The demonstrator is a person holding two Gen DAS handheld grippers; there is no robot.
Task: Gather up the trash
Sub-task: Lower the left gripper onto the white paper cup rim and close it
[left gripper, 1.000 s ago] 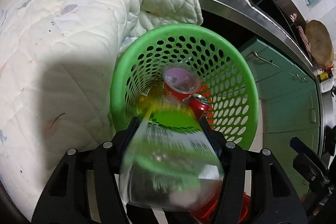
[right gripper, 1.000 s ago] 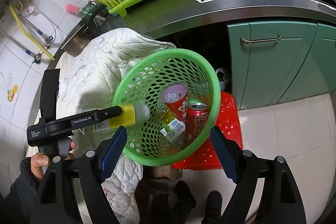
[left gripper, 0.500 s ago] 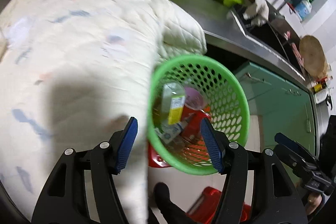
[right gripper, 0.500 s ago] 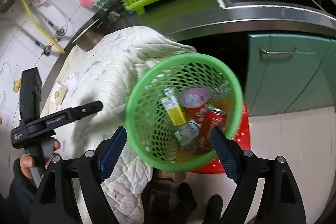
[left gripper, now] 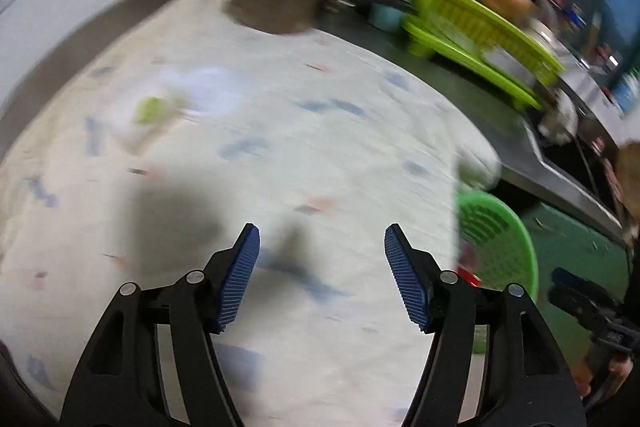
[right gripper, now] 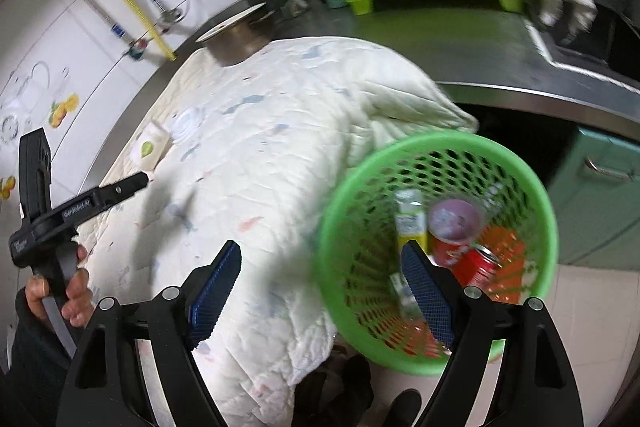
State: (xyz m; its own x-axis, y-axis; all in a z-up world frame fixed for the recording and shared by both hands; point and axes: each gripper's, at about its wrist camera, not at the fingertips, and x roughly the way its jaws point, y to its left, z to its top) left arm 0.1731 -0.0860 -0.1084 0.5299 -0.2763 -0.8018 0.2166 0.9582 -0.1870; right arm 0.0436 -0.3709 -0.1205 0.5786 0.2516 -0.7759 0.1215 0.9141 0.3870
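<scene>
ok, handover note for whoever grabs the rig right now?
Left gripper: open, holding nothing, over the quilt.
Right gripper: open, holding nothing, near the basket rim.
Basket hangs off the quilt's edge. Inside: yellow carton, red cup, red can, one more small pack, blurred.
Left on the quilt, far corner: small box with a green mark, and a white lid beside it. Suggest the left gripper takes those next.
</scene>
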